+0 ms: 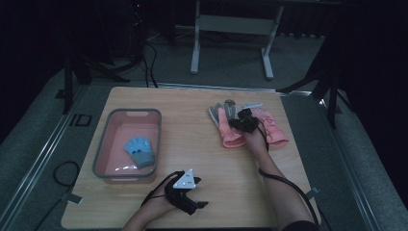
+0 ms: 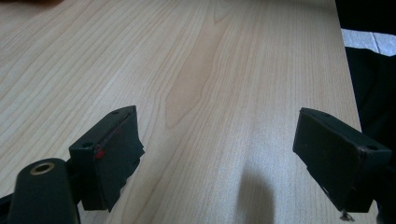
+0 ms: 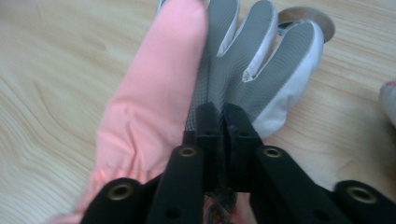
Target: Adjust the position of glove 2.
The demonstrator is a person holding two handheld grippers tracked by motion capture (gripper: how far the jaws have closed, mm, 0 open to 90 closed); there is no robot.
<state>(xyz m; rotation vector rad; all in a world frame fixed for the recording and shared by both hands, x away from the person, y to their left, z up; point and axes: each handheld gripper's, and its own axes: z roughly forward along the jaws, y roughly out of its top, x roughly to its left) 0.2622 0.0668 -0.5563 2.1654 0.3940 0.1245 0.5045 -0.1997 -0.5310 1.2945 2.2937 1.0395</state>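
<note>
The room is dark, with a grey floor and the legs of a white metal frame standing past the far end of a light wooden table. No brand, label or writing can be read on anything here. On the right part of the table lies a pink and grey glove, flat on the wood. It has a soft pink side that runs down to a pink cuff, and grey fingers with white edges that point away from the person. In the right gripper view the grey part looks bumpy, like a grippy palm. Just beside it, further right, lies a second pink glove. The right gripper is down on the first glove, and its two black jaws are pressed tight together, pinching the grey cloth near where it meets the pink. The left gripper rests near the front edge of the table, well apart from the gloves, with its jaws wide apart over bare wood and nothing between them. On the left part of the table sits a pink tub with a grey rim, and a blue glove lies inside it.
</note>
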